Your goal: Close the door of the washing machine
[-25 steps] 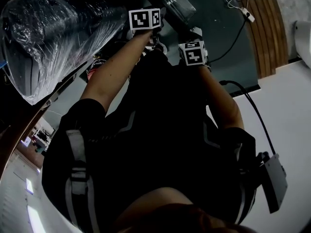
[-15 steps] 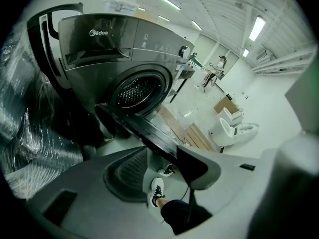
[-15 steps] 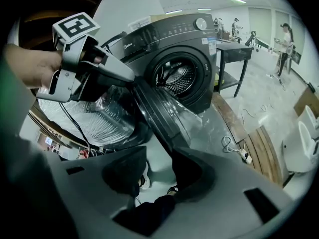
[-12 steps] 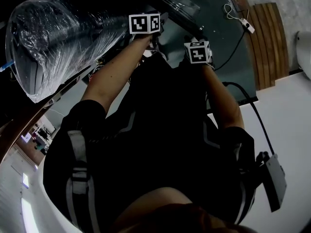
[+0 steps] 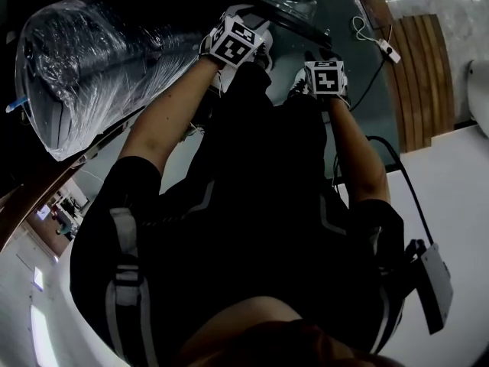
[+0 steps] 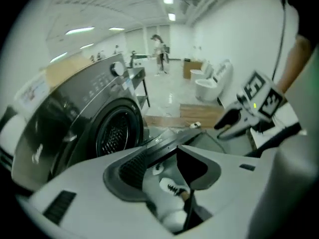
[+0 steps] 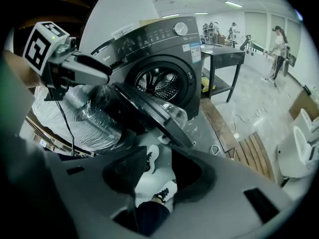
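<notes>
The dark grey washing machine (image 7: 164,44) stands ahead with its round drum (image 7: 158,83) showing. Its door (image 7: 149,111) hangs swung out toward me, and its rim shows in the head view (image 5: 286,2) and as a dark edge (image 6: 167,141) in the left gripper view. My left gripper (image 6: 169,158) is open and hovers just before that edge, not touching it. My right gripper (image 7: 162,158) is held wide with its jaws closing a little and nothing between them; the door lies just beyond its tips. Below both, only the person's shoes show. Each gripper sees the other (image 7: 75,66) (image 6: 239,121).
A large bundle wrapped in clear plastic (image 5: 99,67) lies left of the machine. Wooden slats (image 5: 424,60) and a white plug on a cable (image 5: 386,25) lie on the floor at right. A metal table (image 7: 222,59) stands right of the machine. White toilets (image 6: 209,81) and people are far off.
Both grippers have moved up the head view toward the door. The left one's marker cube has rolled to a tilt.
</notes>
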Demonstrator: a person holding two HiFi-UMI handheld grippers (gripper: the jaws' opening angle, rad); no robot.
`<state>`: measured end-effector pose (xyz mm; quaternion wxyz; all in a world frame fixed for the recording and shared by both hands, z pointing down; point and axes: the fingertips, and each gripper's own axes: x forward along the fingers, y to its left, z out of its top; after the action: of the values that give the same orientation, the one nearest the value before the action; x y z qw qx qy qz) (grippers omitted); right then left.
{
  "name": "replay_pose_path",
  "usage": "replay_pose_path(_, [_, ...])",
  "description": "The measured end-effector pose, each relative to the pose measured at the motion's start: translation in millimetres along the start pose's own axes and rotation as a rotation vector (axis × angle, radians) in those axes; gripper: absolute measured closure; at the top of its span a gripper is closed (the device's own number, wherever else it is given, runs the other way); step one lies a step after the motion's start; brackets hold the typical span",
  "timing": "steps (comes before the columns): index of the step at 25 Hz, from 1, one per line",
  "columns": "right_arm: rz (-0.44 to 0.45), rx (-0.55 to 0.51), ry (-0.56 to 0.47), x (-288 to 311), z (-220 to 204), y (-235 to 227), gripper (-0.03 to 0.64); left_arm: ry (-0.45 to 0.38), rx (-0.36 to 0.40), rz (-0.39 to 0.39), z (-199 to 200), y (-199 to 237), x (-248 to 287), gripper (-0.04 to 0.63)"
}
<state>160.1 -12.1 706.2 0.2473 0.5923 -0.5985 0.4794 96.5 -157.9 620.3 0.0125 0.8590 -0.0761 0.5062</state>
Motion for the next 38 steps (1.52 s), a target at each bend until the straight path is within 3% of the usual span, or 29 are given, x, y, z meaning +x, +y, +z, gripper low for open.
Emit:
replay_pose_path(2, [-0.016,0.010,-0.008,1,8,-8,0.454,0.045,0.184,0.004,-2,6,10,0.408])
replay_pose_path(5, [-0.041,0.032,-0.017,4,19,-20,0.454,0.098,0.356,-0.013,0,19,26,0.408])
replay_pose_path(8, [-0.065,0.075,-0.020,8,30,-33,0.454,0.106,0.463,-0.069,8,25,38,0.407])
replay_pose_path(12, [-0.094,0.114,-0.032,15,51,-46,0.454,0.156,0.541,-0.133,4,28,51,0.407])
replay_pose_path(16, [-0.116,0.170,-0.056,25,72,-57,0.454,0.166,0.535,-0.138,5,39,62,0.410])
replay_pose_path(18, [-0.143,0.179,-0.054,32,82,-69,0.460,0.172,0.519,-0.144,10,44,66,0.442])
replay_pose_path(22, [-0.180,0.202,-0.049,48,97,-92,0.471,0.167,0.507,-0.195,17,48,70,0.442])
replay_pose_path(28, [-0.172,0.229,-0.057,64,112,-109,0.486,0.149,0.438,-0.165,28,60,77,0.443])
replay_pose_path(34, [-0.226,0.248,-0.088,74,143,-137,0.491,0.160,0.331,-0.136,43,79,84,0.446])
replay_pose_path(38, [-0.235,0.284,-0.108,86,161,-146,0.492,0.139,0.310,-0.118,48,88,86,0.448])
